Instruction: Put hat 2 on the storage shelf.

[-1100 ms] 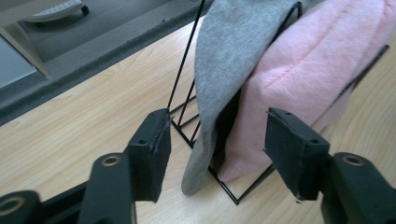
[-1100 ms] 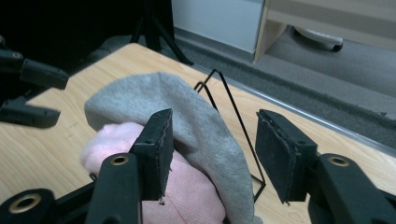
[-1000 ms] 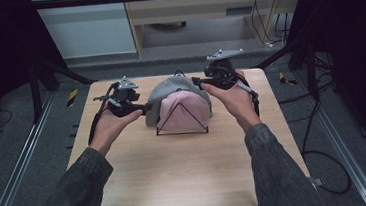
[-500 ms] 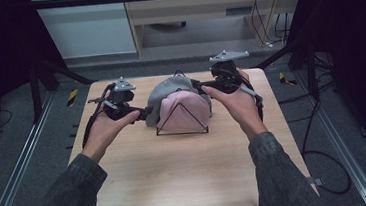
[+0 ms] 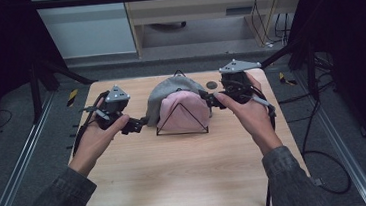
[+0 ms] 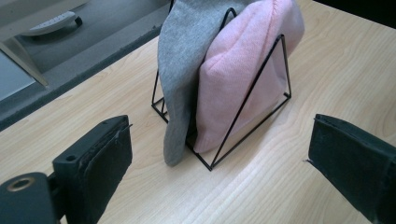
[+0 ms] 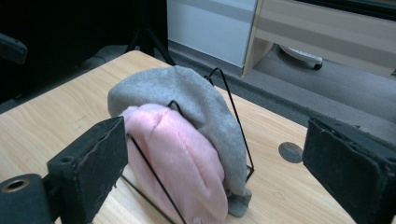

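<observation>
A black wire rack (image 5: 183,132) stands at the middle back of the table. It holds a pink knit hat (image 5: 184,112) in front and a grey knit hat (image 5: 162,92) behind. My left gripper (image 5: 140,124) is open just left of the rack, its jaws pointing at the rack's left end. My right gripper (image 5: 207,100) is open at the rack's right end, close to the pink hat. The left gripper view looks between wide jaws of the left gripper (image 6: 219,140) at the grey hat (image 6: 187,51) and pink hat (image 6: 243,70). Nothing lies between the jaws of the right gripper (image 7: 215,158), which face the pink hat (image 7: 187,158) and grey hat (image 7: 187,98).
A small dark round disc (image 5: 212,85) sits in the wooden table (image 5: 188,183) behind the rack, near the right gripper. Beyond the far edge is grey floor and a low shelf unit (image 5: 187,7). Metal rails (image 5: 20,162) run along both sides.
Both hands have drifted slightly toward the near side while staying beside the rack. The jaws stay open and the hats have not moved.
</observation>
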Action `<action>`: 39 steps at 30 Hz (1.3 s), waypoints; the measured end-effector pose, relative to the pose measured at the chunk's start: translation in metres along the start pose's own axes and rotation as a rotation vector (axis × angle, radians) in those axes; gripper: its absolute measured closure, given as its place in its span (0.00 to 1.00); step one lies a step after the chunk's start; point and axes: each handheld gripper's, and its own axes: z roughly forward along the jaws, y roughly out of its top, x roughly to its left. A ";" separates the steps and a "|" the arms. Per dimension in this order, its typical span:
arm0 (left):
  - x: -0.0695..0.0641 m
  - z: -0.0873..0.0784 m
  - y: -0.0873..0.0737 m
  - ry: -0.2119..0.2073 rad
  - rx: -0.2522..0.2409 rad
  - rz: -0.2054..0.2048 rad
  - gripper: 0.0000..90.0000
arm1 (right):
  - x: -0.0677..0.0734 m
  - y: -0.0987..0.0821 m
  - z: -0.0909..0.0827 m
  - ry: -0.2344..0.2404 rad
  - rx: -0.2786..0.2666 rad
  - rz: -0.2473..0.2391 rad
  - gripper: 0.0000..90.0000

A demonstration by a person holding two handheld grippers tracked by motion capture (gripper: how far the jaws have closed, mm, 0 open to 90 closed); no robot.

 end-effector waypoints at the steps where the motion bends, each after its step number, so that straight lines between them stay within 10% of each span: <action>1: 0.000 -0.002 -0.001 -0.004 -0.004 0.000 0.07 | 0.000 -0.002 -0.003 0.001 -0.001 -0.001 0.08; 15: 0.002 -0.021 -0.030 0.016 -0.008 0.036 0.07 | -0.006 -0.039 -0.023 -0.006 0.036 0.007 0.09; 39: 0.004 0.006 -0.094 -0.009 0.074 -0.008 0.07 | -0.001 -0.116 -0.014 0.000 0.098 0.031 0.12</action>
